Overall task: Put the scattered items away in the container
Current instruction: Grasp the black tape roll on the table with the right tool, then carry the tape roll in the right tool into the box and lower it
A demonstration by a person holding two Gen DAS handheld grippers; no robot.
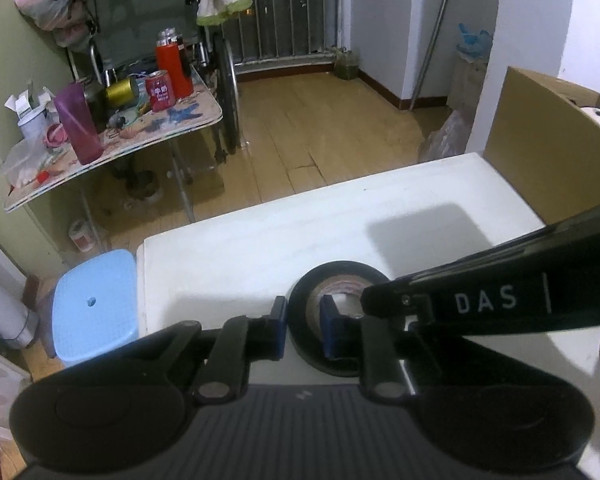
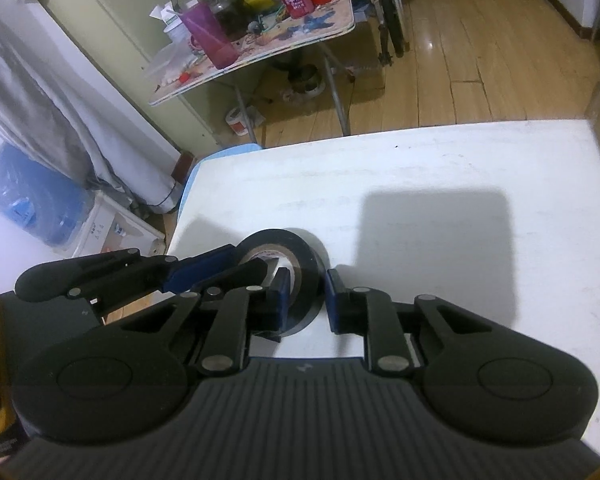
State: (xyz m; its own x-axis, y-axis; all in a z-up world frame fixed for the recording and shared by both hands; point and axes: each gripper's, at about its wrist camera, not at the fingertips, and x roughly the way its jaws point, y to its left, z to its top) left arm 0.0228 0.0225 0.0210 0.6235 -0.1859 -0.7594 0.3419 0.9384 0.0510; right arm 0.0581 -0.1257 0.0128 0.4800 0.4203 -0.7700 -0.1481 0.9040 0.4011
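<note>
The left gripper (image 1: 303,330) is seen nearest the lens, its blue pads (image 1: 278,334) clamped across one wall of the tape roll (image 1: 300,316), one pad outside and one inside the core. The roll is set on the white tabletop (image 1: 260,240). In the right wrist view, the right gripper (image 2: 305,300) is closed onto the same roll (image 2: 306,264) from the opposite side, one pad inside the ring and one against its outer face. A cardboard box (image 1: 540,152) is placed at the tabletop's far right edge.
</note>
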